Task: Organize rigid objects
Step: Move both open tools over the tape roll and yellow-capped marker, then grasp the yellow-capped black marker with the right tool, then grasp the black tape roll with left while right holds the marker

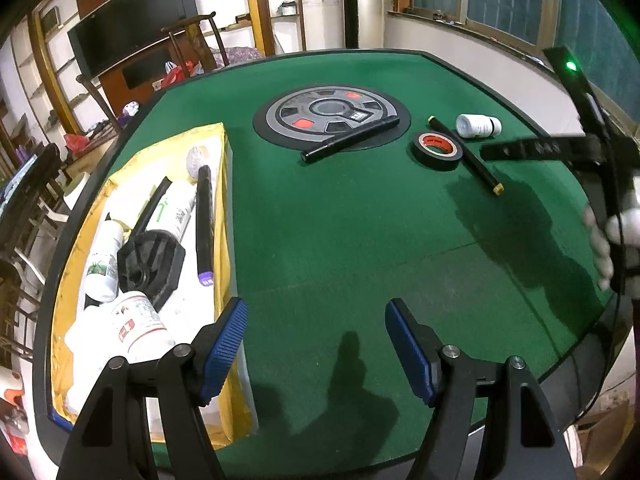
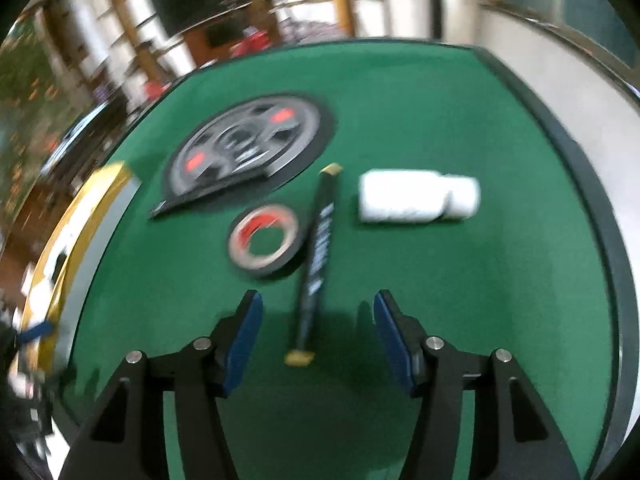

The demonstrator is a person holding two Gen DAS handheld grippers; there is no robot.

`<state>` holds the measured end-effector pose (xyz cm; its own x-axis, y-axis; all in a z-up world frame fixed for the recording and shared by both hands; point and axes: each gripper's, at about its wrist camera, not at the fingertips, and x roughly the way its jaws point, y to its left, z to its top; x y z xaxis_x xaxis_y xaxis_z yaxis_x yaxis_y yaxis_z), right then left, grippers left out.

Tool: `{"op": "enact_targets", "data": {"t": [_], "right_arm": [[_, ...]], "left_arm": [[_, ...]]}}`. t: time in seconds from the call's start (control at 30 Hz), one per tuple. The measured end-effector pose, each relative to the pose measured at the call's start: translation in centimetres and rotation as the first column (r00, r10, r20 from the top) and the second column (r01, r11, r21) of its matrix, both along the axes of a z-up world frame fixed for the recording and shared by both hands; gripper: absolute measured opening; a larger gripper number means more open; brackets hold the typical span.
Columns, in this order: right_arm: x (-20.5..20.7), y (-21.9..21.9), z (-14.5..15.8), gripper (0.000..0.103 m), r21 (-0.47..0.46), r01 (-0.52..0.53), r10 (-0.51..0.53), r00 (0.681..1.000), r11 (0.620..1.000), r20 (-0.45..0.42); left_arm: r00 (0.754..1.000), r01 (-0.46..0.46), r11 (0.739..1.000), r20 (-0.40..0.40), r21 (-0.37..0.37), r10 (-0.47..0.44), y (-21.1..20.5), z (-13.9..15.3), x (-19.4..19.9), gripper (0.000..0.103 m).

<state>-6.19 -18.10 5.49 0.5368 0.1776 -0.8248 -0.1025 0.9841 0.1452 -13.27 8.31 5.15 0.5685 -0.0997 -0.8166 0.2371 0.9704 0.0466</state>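
Observation:
On the green table a black stick with gold ends (image 2: 316, 264) lies between and just ahead of my open, empty right gripper (image 2: 318, 312). A roll of black tape (image 2: 266, 242) lies left of it and a white bottle (image 2: 416, 198) on its side to the right. In the left wrist view the stick (image 1: 466, 154), tape (image 1: 437, 149), bottle (image 1: 478, 125) and a black marker (image 1: 350, 139) lie far ahead. My left gripper (image 1: 316, 320) is open and empty beside the yellow-rimmed tray (image 1: 222, 184), which holds bottles and black items.
A round grey-and-black centre panel (image 1: 332, 118) with red buttons sits in the table's middle. The right hand-held gripper (image 1: 600, 152) shows at the right edge of the left wrist view. Chairs and shelves stand beyond the far-left table edge.

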Motion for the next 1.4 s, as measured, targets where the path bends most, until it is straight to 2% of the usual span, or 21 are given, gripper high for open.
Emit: {"op": "enact_targets", "data": {"t": [0.17,0.23,0.3,0.33,0.53,0.8,0.97,1.13,1.3,1.37,1.4], "right_arm": [[1.5,1.7,-1.2,0.057,-0.085,0.020,-0.021,1.000,0.996,-0.020],[1.8,2.4,-1.2,0.056,-0.112,0.035,-0.034,0.999,0.993,0.009],[2.4,2.6,-1.3,0.037,-0.099,0.050,-0.048,0.999,0.994,0.016],[2.4,2.3,-1.4,0.014,-0.082,0.060,-0.060,0.998,0.995,0.005],[0.1,0.4,-1.5,0.015,-0.037,0.070,-0.071,0.997,0.997,-0.009],[-6.8,-0.8,-1.9,0.015,-0.080,0.020,-0.019,1.000,0.997,0.004],[-8.2,-1.6,-2.0,0.015,-0.022,0.039,-0.038,0.999,0.999,0.016],[-8.4,-2.3,-2.0,0.017,0.031,0.044,-0.045,0.999,0.999,0.016],[-8.5,-2.1,-1.9,0.029,0.056,0.020,-0.021,1.000,0.998,0.020],[-8.3,-1.8,-2.0,0.031,0.054,0.017,-0.018,1.000,0.998,0.022],[-8.4,-1.8,-2.0,0.031,0.054,0.018,-0.019,1.000,0.998,0.022]], "left_arm": [[1.000,-0.001,1.000,-0.001,-0.024,0.001,0.4,0.4,-0.2,0.075],[1.000,-0.003,0.999,-0.005,-0.035,0.003,0.4,0.5,-0.2,0.075],[1.000,0.003,0.999,-0.014,-0.052,-0.003,0.4,0.6,-0.1,0.075],[1.000,0.006,0.998,-0.019,-0.060,-0.007,0.3,0.6,-0.1,0.075],[0.998,0.046,0.992,-0.046,-0.114,-0.052,-1.1,0.9,1.1,0.075],[0.988,0.136,0.980,-0.056,-0.143,-0.145,-7.3,1.0,6.5,0.076],[0.990,0.078,0.971,-0.096,-0.227,-0.102,-10.0,-0.5,11.8,0.075],[0.995,0.020,0.962,-0.089,-0.271,-0.046,-10.5,-1.5,15.3,0.075],[0.994,0.051,0.974,-0.084,-0.219,-0.071,-12.2,-2.3,16.9,0.075],[0.992,0.066,0.981,-0.096,-0.182,-0.084,-12.9,-3.1,16.8,0.068],[0.992,0.067,0.979,-0.095,-0.190,-0.087,-12.8,-3.2,16.6,0.060]]}}
